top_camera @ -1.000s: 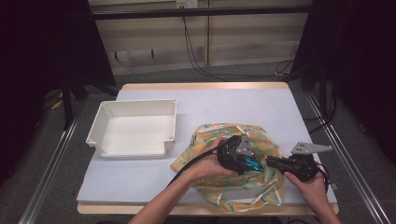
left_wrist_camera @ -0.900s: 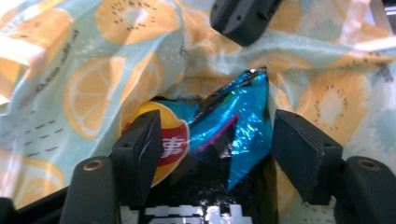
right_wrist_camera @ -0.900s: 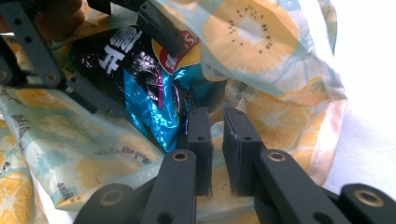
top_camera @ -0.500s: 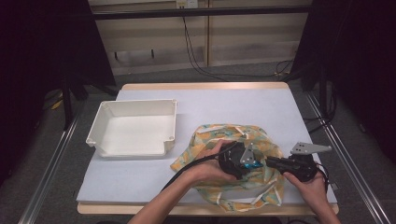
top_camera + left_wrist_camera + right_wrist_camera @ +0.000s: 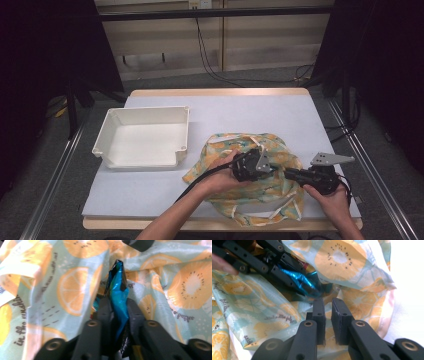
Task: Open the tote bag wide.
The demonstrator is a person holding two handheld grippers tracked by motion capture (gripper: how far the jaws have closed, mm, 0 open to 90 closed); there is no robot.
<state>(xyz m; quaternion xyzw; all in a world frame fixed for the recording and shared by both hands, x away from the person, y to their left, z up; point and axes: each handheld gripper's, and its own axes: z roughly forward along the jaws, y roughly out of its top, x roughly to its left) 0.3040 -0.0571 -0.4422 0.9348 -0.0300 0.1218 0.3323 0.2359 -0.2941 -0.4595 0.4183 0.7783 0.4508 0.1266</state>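
A cloth bag (image 5: 235, 145) printed with orange slices lies crumpled at the table's front right. My left gripper (image 5: 274, 169) reaches into its opening from the left. In the left gripper view its jaws have just been closing and now the left gripper (image 5: 117, 308) is shut on a shiny blue foil packet (image 5: 118, 285) that sticks up between the pads. From the right, my right gripper (image 5: 290, 173) points at the same opening. The right gripper view shows the right gripper (image 5: 328, 306) nearly closed, pinching the bag's fabric (image 5: 339, 257), with the blue packet (image 5: 299, 281) just beyond.
An empty white tray (image 5: 150, 109) stands left of the bag on the pale table top (image 5: 250, 110). Both forearms come in over the front edge. Metal rails run along both sides of the table, and cables lie on the floor behind it.
The left gripper's jaws have closed on the blue packet at the bag's opening. Neither hand has shifted, and the right gripper keeps its grip on the cloth.
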